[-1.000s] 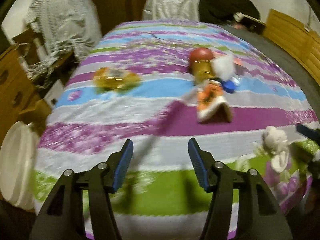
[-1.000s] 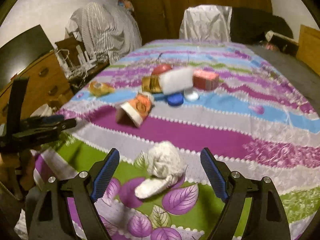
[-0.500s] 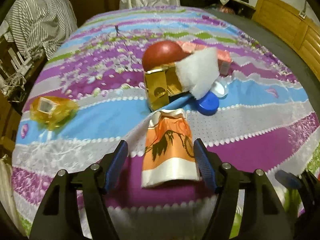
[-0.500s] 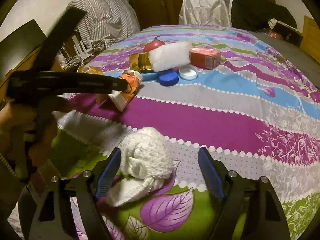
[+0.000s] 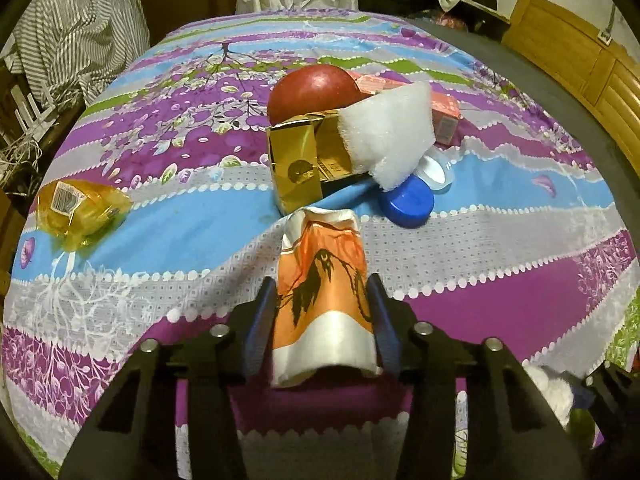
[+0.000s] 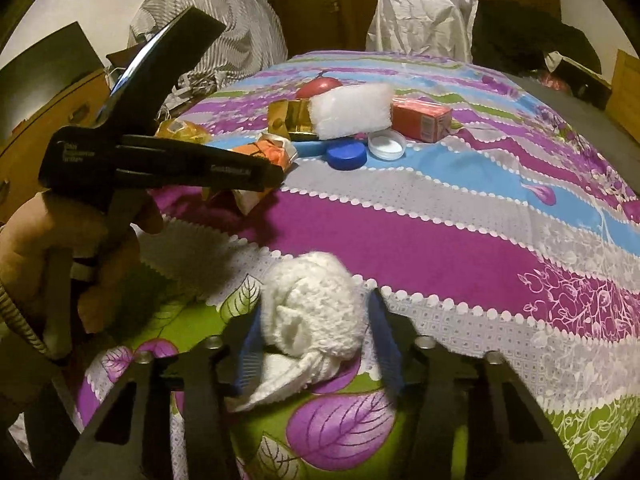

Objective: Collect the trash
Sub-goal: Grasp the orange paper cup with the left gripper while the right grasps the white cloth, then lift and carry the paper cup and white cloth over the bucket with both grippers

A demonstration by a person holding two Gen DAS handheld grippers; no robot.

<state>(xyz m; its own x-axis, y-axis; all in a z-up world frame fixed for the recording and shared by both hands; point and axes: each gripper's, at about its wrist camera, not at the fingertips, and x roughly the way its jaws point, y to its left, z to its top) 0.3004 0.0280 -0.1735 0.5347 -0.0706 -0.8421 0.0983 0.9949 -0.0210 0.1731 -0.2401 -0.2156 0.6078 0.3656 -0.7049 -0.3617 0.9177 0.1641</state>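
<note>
Left wrist view: left claw (image 5: 323,328) closing, pads pressing orange paper cup (image 5: 322,292), lying on its side on bed (image 5: 500,280). Right wrist view: right claw (image 6: 316,344) closing on white crumpled tissue (image 6: 312,312) — pads in contact, not yet lifted. Remaining on bed: gold box (image 5: 300,164), white foam (image 5: 388,132), blue cap (image 5: 408,202), yellow wrapper (image 5: 80,210) — collection judged barely started.

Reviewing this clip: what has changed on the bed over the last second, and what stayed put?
The left gripper swung over to the orange paper cup and is closing on it. The right gripper came down around the white wad, its jaws closing. The gold box, blue lid and yellow wrapper stayed put.
</note>
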